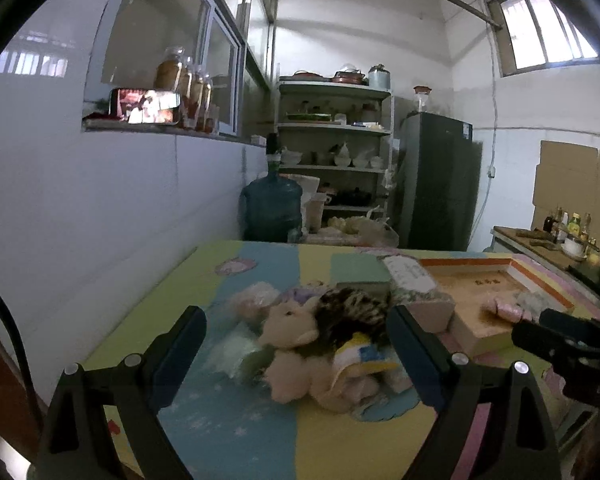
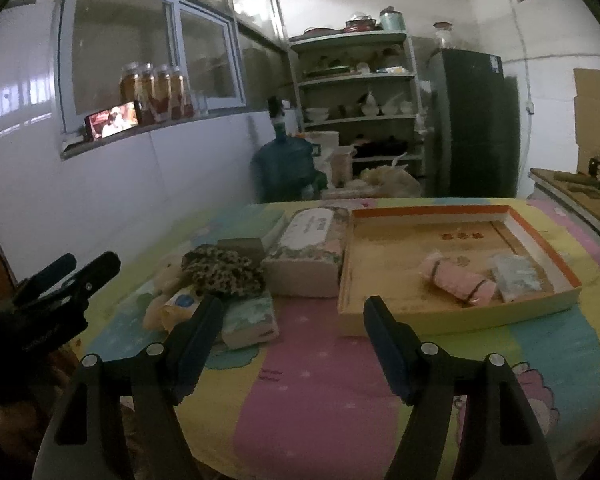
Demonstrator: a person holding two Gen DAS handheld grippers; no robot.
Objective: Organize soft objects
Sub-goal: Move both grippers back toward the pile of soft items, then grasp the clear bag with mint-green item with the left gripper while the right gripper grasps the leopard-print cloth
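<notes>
Squarely between parted jaws, plush toy (image 1: 290,322)

Left gripper (image 1: 296,344) jaws wide apart, nothing between pads. Plush toy (image 1: 290,326) lies centred ahead on pastel table cover (image 1: 228,432), touching dark speckled soft item (image 1: 356,306) at its 2 o'clock. Shallow box (image 1: 480,292) at 3 o'clock.

The left gripper (image 1: 296,344) is held level, jaws spread wide apart, nothing between them. The right gripper (image 2: 292,324) is likewise level, jaws wide apart and unloaded. Each gripper appears at the edge of the other's view.
</notes>
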